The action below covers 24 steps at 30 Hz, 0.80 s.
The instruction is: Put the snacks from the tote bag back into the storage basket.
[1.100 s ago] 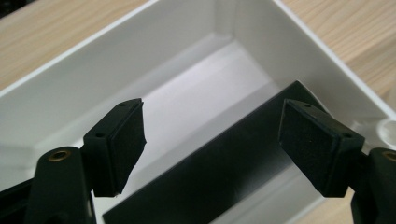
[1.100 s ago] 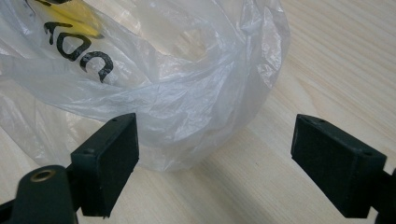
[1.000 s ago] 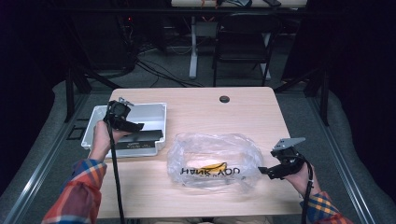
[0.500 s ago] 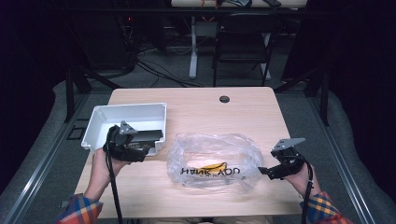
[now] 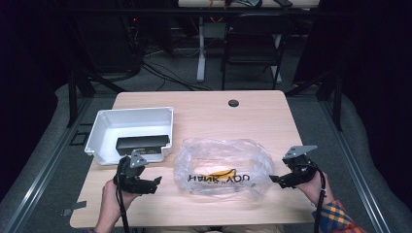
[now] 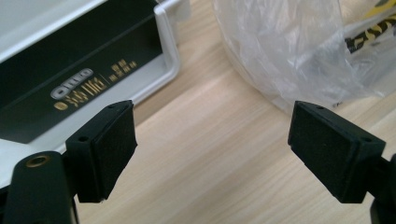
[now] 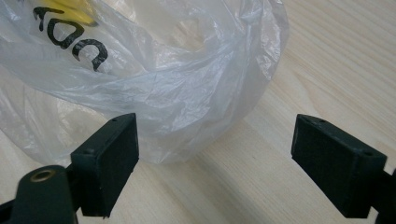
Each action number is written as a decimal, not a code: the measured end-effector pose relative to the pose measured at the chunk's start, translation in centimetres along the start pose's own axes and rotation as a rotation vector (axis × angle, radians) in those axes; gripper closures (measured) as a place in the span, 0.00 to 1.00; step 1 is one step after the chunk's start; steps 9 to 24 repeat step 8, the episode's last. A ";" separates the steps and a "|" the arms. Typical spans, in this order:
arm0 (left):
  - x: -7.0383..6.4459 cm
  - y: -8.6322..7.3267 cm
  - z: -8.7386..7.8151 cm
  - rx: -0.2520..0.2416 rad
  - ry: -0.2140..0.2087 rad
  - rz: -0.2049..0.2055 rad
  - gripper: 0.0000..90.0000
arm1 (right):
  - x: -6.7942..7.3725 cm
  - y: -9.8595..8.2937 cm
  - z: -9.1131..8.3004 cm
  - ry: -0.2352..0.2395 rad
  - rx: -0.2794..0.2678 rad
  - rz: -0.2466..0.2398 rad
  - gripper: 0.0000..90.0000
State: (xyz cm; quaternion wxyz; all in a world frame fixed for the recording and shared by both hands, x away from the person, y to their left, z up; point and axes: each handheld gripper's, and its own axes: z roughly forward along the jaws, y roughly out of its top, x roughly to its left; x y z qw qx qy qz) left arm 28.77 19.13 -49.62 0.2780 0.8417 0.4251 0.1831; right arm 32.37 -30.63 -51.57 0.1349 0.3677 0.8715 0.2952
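One clear plastic bag (image 5: pixel 221 167) printed "THANK YOU" lies near the table's (image 5: pixel 204 109) front edge between two wide-open grippers, left gripper (image 5: pixel 154 183) and right gripper (image 5: pixel 275 180), beside one white bin (image 5: pixel 99 128) holding one gold-lettered black box (image 5: pixel 142 142).

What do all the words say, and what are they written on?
"HANK YOU", seen mirrored, likely part of "THANK YOU": black letters on the clear plastic bag on the table.
"omo" in a silver badge, then gold script too blurred to read: on the black box lying in the white bin.
Small gold print beside that script: too small to read.
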 end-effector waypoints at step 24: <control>-0.2 -0.8 0.5 0.013 0.011 0.011 0.16 | 0.0 0.1 0.1 -0.002 -0.005 -0.009 0.16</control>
